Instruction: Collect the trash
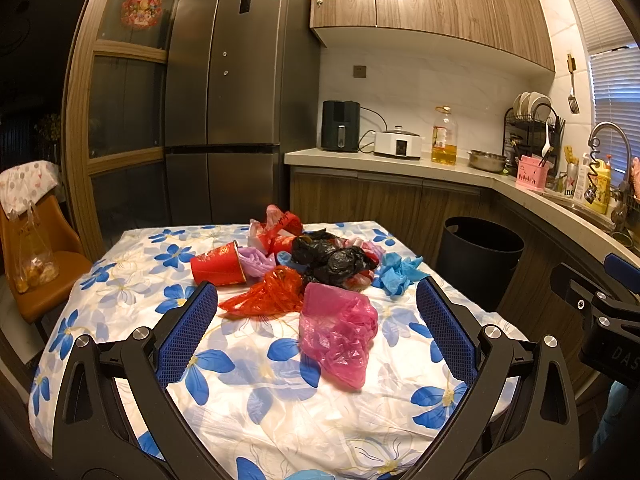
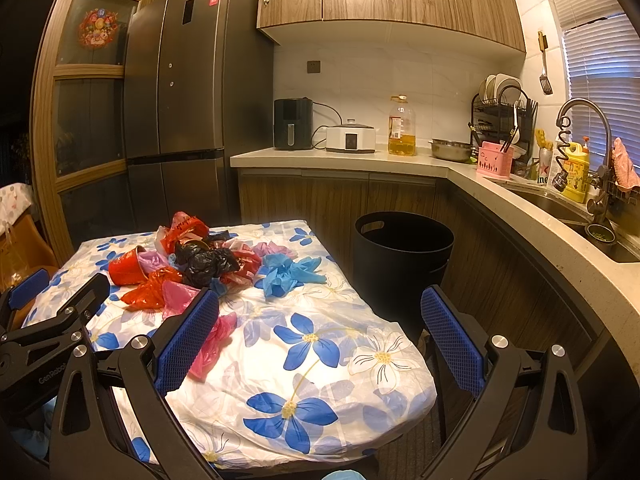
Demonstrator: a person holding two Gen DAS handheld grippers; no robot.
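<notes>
A pile of trash lies on the flowered tablecloth (image 1: 260, 408): a pink plastic bag (image 1: 340, 332) nearest me, a red-orange bag (image 1: 268, 294), a red paper cup (image 1: 218, 267) on its side, black bags (image 1: 334, 258) and blue gloves (image 1: 398, 272). My left gripper (image 1: 316, 300) is open, its jaws standing either side of the pink bag, above the table. My right gripper (image 2: 320, 306) is open and empty over the table's near right part, with the blue gloves (image 2: 288, 274) and black bags (image 2: 208, 260) ahead to its left. A black trash bin (image 2: 402, 252) stands on the floor right of the table.
A kitchen counter (image 2: 440, 168) with appliances, an oil bottle and a sink (image 2: 560, 208) runs along the right. A tall fridge (image 1: 236, 92) stands behind the table. An orange chair (image 1: 36, 264) with a hanging bag is at the left.
</notes>
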